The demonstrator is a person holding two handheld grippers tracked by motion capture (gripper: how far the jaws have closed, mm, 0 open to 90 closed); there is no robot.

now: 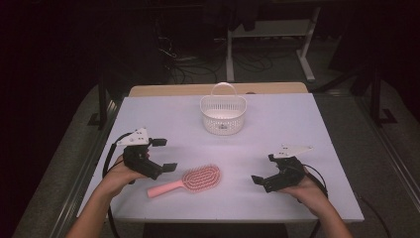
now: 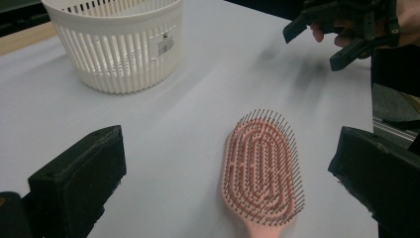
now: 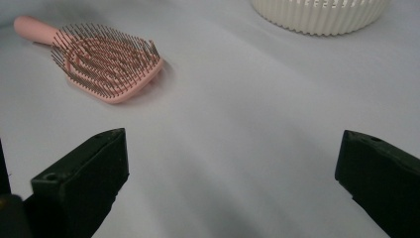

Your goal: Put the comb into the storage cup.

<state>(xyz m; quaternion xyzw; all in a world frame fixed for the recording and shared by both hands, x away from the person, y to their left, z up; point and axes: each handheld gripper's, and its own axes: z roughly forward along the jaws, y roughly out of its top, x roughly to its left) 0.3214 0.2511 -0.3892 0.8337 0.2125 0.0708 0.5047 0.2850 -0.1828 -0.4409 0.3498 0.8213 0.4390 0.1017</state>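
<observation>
Hairbrush (image 1: 187,181), pink, bristles up, lying flat on the white table (image 1: 277,124) at about 6 o'clock from the white slatted basket (image 1: 223,115), well apart from it, handle trailing toward 8 o'clock. Left gripper (image 1: 162,154) hovering just beside the brush at its 9 o'clock, jaws spread wide and empty; in the left gripper view the brush head (image 2: 261,166) sitting between the two black jaws but lower, not yet touched. Right gripper (image 1: 264,171) at 3 o'clock of the brush, near but apart, jaws likewise wide open with nothing between them.

Likely aim: brush into basket, pick not yet begun.

Risks from here: closing on the bristle field rather than the solid rim or handle, so the pins flex and the brush slips or twists out; pinching the flat head from above and pushing it across the smooth table instead of lifting; gripping the handle far from the head, so the heavier end droops and catches the basket rim or its upright carry handle (image 1: 223,88), tipping the light basket.
</observation>
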